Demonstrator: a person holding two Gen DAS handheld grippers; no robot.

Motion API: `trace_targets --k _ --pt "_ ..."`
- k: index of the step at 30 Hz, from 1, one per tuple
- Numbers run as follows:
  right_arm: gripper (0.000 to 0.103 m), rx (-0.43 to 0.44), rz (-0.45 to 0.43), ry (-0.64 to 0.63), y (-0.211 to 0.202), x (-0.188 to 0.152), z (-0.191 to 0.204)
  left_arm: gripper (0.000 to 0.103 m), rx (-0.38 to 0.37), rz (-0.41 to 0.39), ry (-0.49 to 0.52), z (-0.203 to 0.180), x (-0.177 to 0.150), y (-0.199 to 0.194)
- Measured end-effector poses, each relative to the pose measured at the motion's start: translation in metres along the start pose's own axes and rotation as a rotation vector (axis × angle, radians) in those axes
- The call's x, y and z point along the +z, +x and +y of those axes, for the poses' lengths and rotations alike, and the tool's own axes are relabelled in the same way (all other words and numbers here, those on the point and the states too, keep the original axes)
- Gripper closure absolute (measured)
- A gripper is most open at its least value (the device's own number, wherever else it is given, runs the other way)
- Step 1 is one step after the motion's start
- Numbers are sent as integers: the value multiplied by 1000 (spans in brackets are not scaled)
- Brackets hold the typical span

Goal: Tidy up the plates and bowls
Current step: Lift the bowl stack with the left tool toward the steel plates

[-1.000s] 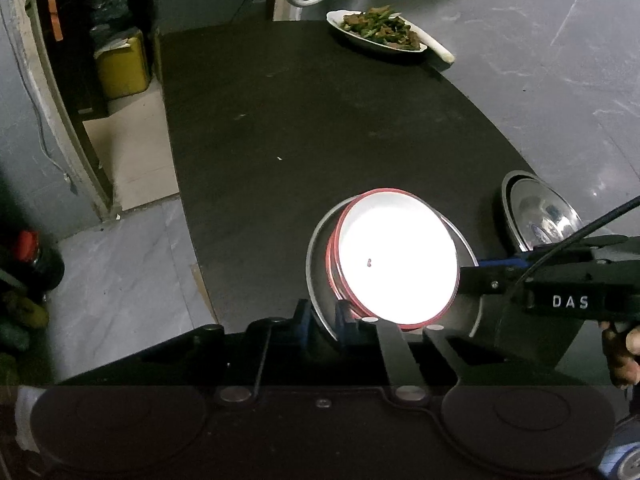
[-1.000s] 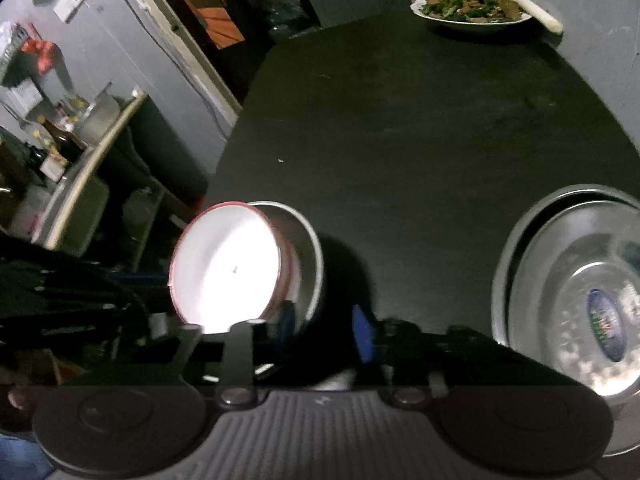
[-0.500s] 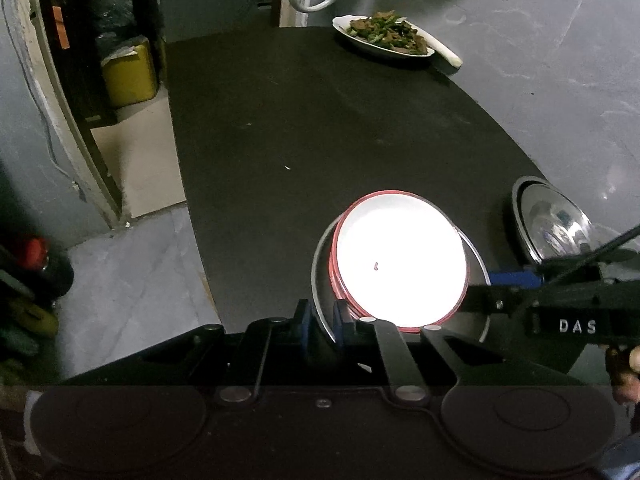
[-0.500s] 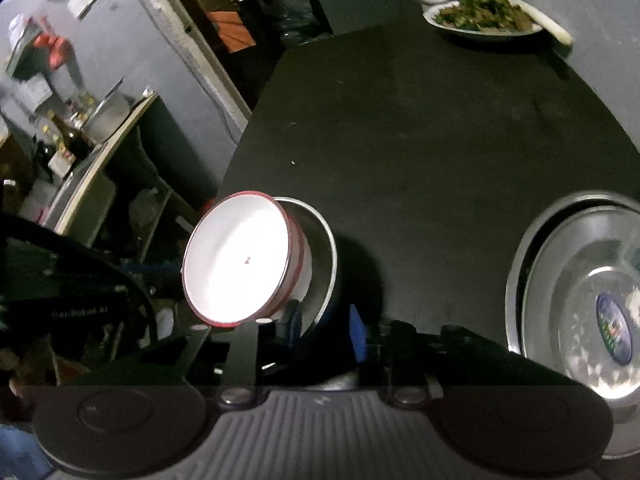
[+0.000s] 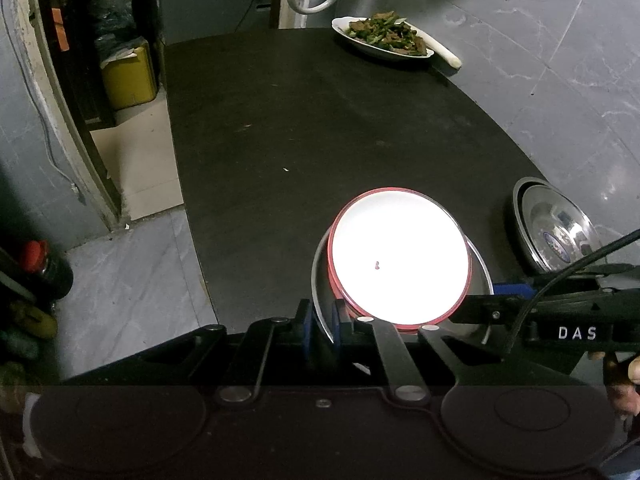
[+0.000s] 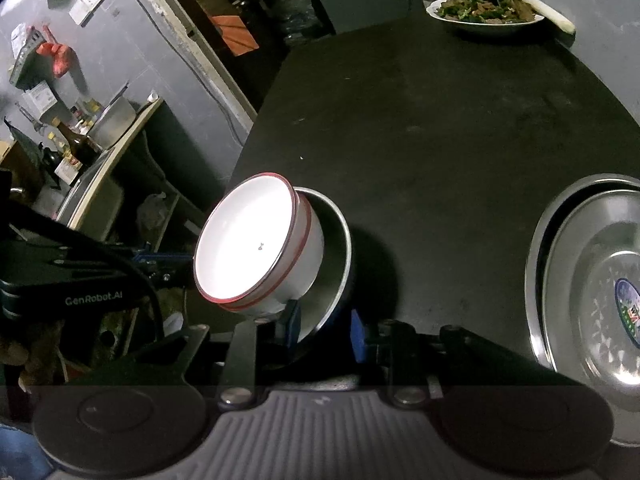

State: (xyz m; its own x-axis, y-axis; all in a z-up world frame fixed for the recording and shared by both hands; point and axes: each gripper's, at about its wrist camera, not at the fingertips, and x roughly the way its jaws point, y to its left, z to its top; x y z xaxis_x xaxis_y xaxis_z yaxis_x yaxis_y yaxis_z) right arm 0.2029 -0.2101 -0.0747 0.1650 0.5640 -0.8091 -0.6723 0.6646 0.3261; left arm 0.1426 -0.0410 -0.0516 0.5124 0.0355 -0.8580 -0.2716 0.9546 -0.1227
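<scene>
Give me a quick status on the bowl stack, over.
Left tongs shut on steel bowl rim. Right tongs straddle the same rim, grip unclear. White bowls nested inside. Steel basins sit clear, right.

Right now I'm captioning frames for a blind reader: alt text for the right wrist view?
White red-rimmed bowls sit nested in a steel bowl, whose rim lies between the right gripper fingers on a black table. Steel plates lie right; a dish of food sits far back.

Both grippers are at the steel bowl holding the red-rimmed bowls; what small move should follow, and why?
Probably carry the steel bowl, pinched at its rim by the left gripper and straddled by the right gripper, toward the steel plates, since like dishes belong together.
</scene>
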Motion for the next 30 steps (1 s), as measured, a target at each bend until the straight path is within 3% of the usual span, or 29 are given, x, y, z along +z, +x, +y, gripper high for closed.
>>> trace_targets --k 7,17,22,30 --pt "73 49 -5 145 2 -5 -15 94 13 -3 -14 -3 0 3" --pt "76 13 -30 155 3 -8 -8 94 22 -3 -55 -2 -1 4" --pt "77 50 -75 211 1 -15 -17 94 -9 -5 -72 0 -5 1" --pt "78 21 -131 218 -9 -24 -18 94 -45 -4 -51 -9 -4 2"
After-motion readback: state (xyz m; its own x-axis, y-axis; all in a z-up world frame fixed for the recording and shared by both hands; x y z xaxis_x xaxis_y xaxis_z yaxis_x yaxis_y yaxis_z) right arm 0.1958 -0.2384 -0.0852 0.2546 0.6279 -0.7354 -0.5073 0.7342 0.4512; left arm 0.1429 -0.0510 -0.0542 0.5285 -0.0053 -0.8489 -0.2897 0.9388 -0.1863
